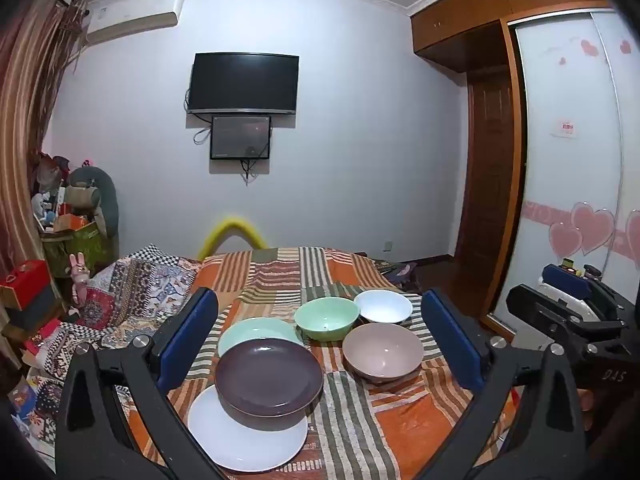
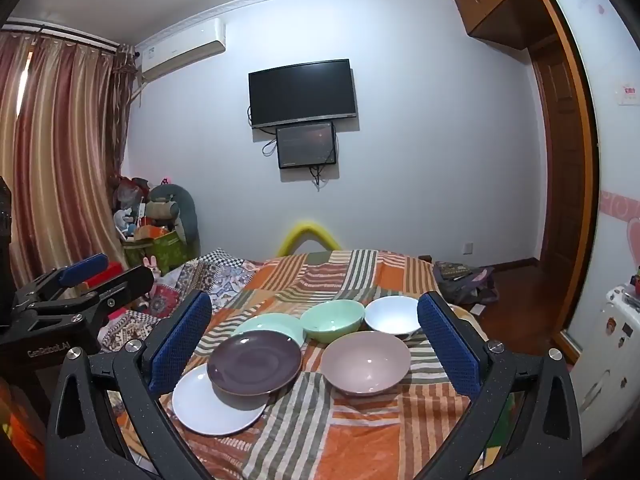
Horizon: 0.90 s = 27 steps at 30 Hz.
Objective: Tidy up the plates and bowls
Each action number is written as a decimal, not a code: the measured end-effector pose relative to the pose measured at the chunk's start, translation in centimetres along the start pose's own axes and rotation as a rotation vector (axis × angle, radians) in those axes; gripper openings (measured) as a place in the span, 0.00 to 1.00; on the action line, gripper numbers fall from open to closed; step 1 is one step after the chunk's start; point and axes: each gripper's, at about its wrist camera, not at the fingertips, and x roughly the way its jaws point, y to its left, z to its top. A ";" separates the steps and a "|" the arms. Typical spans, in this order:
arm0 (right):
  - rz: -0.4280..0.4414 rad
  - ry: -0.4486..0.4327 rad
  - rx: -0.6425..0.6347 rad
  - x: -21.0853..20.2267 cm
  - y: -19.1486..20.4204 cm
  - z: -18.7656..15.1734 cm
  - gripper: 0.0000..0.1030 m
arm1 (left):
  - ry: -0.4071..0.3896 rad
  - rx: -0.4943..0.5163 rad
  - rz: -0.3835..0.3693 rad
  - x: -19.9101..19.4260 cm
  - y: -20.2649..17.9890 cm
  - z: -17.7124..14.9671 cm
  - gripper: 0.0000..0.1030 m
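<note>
I'm hovering both grippers, left gripper [image 1: 320,330] and right gripper [image 2: 314,330], wide open and empty, worrying the purple plate [image 1: 269,376], overlapping the white plate [image 1: 244,436], is going to slide when nudged.

Bedroom. Striped orange, green and white patchwork bedspread [image 1: 360,420] over the bed; patterned quilt [image 1: 136,292] bunched at its left side. Dark television [image 1: 244,82] on the far wall, smaller screen [image 1: 241,137] just beneath, cables dangling. Air conditioner [image 1: 132,18] upper left beside striped curtains [image 2: 60,152]. Wooden wardrobe [image 1: 500,4] right, heart-decorated sliding door [image 1: 576,160]. Cluttered box of toys [image 2: 160,224] in the corner.
</note>
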 end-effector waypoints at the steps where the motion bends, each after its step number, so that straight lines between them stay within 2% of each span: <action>1: 0.001 -0.003 0.000 0.0 0.0 0.0 1.00 | 0.002 0.000 -0.003 0.0 0.0 0.0 1.00; 27: 0.008 0.005 0.010 -0.1 0.5 -0.2 1.00 | 0.005 0.012 0.015 0.6 0.0 -0.5 1.00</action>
